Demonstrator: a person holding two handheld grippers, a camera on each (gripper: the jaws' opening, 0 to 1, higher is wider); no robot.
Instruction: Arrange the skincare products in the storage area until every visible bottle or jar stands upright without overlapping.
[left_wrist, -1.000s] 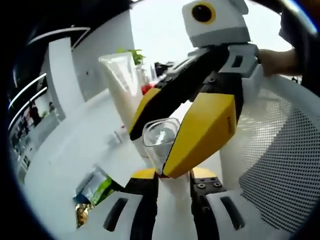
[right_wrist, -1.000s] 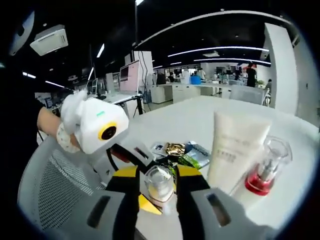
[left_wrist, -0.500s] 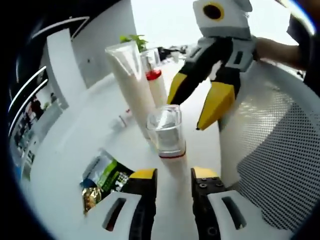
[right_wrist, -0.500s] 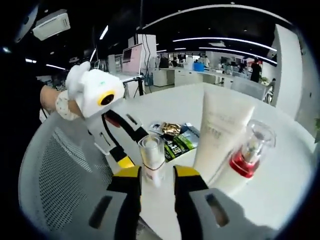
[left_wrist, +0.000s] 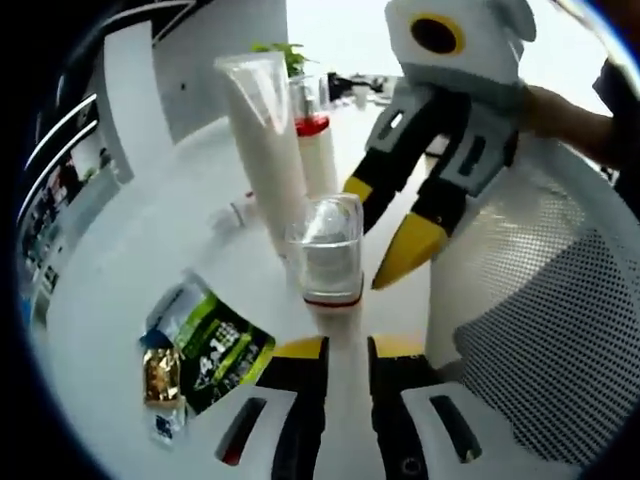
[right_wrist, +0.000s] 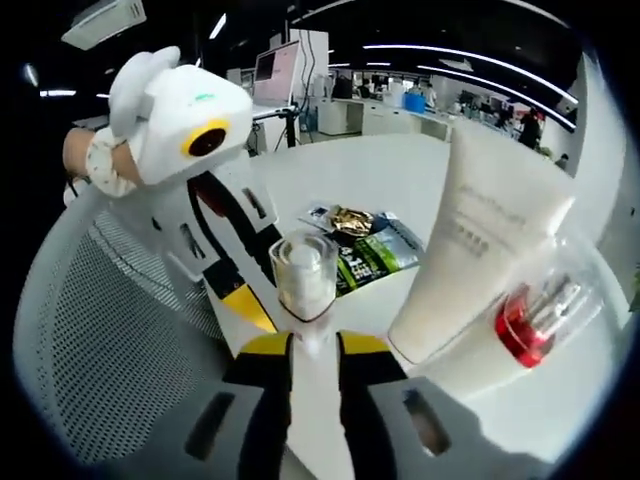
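A small white bottle with a clear cap (left_wrist: 325, 255) (right_wrist: 303, 275) stands upright, its lower body between the yellow tips of my left gripper (left_wrist: 347, 350), which is shut on it. My right gripper (left_wrist: 385, 222) comes in from the upper right, open, its tips just right of and behind the cap, holding nothing. In the right gripper view its own tips (right_wrist: 315, 345) sit just below the bottle, and the left gripper (right_wrist: 245, 305) reaches in from the left. A tall cream tube (left_wrist: 265, 130) (right_wrist: 490, 230) and a red-collared pump bottle (left_wrist: 315, 150) (right_wrist: 535, 320) stand upright close behind.
Green and gold sachets (left_wrist: 200, 345) (right_wrist: 365, 250) lie flat on the round white table (left_wrist: 150, 240). A white mesh chair back (left_wrist: 560, 320) (right_wrist: 100, 330) stands at the table's edge beside the grippers. A person's hand (left_wrist: 570, 110) holds the right gripper.
The right gripper has let go of the small bottle's cap, opened and drawn back. The left jaws have closed in on the bottle's lower body. Both cameras have shifted.
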